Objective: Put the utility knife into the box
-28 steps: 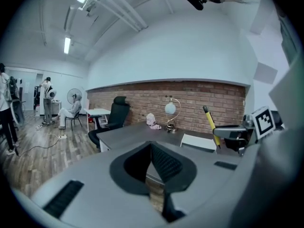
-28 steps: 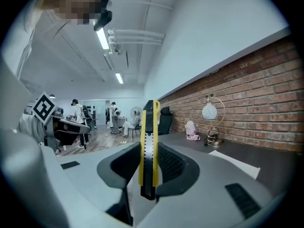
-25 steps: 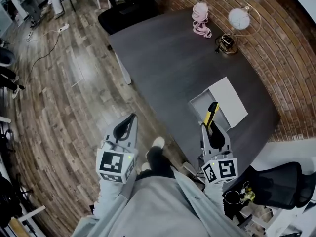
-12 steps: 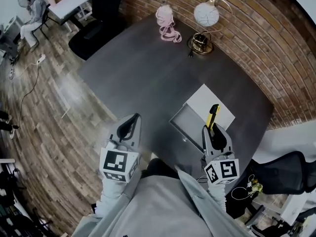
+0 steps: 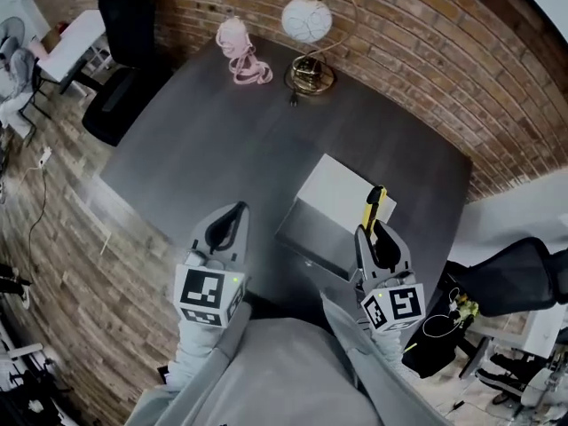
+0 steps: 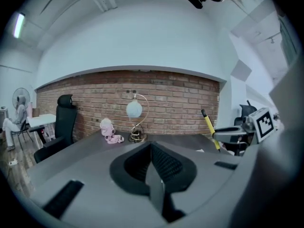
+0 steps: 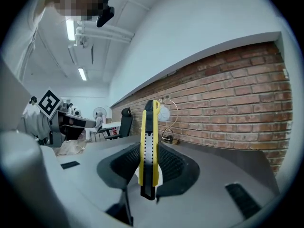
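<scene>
The right hand-held gripper [image 7: 148, 164] is clamping the utility knife [image 7: 149, 137] near its lower end, with the yellow-and-black body projecting straight out beyond the jaws. In the head view the knife is showing over the right part of the box [image 5: 312, 236], which is resting on the dark tabletop [image 5: 213, 140]. The left hand-held gripper [image 6: 154, 170] is carrying nothing, its jaws closed together, near the tabletop's front edge. The knife is judged light, rigid and smooth-sided; gripping across the flat faces of the handle is limiting pivoting, and the blade end is calling for care at release
</scene>
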The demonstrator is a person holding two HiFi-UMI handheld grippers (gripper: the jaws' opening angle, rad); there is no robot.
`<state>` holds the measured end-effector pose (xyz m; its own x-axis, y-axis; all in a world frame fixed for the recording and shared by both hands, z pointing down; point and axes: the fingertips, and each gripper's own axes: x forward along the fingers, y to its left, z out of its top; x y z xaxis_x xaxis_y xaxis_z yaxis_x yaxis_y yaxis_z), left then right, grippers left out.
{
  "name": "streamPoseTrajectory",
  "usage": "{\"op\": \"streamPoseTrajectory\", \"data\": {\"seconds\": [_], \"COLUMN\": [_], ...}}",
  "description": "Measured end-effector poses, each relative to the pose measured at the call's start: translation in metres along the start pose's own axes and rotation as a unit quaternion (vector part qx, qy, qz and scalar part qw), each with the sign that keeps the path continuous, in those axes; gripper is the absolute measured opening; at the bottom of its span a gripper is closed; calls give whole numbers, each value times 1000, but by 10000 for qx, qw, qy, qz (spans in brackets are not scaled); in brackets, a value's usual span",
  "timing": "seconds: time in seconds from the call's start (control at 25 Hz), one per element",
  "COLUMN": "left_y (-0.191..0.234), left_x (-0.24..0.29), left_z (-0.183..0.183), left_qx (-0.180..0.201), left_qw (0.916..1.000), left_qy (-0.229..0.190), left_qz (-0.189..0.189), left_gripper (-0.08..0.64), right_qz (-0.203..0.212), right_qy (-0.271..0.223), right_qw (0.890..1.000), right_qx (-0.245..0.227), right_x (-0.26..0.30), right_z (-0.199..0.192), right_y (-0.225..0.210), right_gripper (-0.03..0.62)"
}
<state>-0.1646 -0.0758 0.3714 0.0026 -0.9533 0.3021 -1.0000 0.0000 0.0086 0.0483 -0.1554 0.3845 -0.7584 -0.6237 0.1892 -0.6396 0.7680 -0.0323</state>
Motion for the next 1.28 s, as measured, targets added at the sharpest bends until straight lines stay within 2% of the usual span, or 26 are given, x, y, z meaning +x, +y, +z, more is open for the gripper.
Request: {"op": "streamPoseTrajectory", "data": {"seconds": [0.28,0.52,0.72,0.96,1.28], "left_y": [-23,-46,-61,-75,-88], "left_x": [48,80,90,90,88], "left_z": [23,33,33,31,26], "left_qx": [252,465,608,675,681], "left_qw": [9951,9811,9678,9594,9557], "left_qy": [-71,-72,-37,-37,-14], "left_qz": [-958,-1878,-2443,-2739,-2863], "left_gripper": [20,20,20,20,20], "right_qz": [-647,-1351,-1837,-2066,-2086], "right_qy": [23,25,-12,-18,93], "right_qw": [9979,9907,9826,9781,9777], "right_qx": [35,165,260,250,232], "right_x": [-10,-18,-28,-39,-47], "right_z": [2,5,4,5,-4], "right_y": [-12,-16,-12,-8,-9], "right_gripper": [127,127,127,127,127]}}
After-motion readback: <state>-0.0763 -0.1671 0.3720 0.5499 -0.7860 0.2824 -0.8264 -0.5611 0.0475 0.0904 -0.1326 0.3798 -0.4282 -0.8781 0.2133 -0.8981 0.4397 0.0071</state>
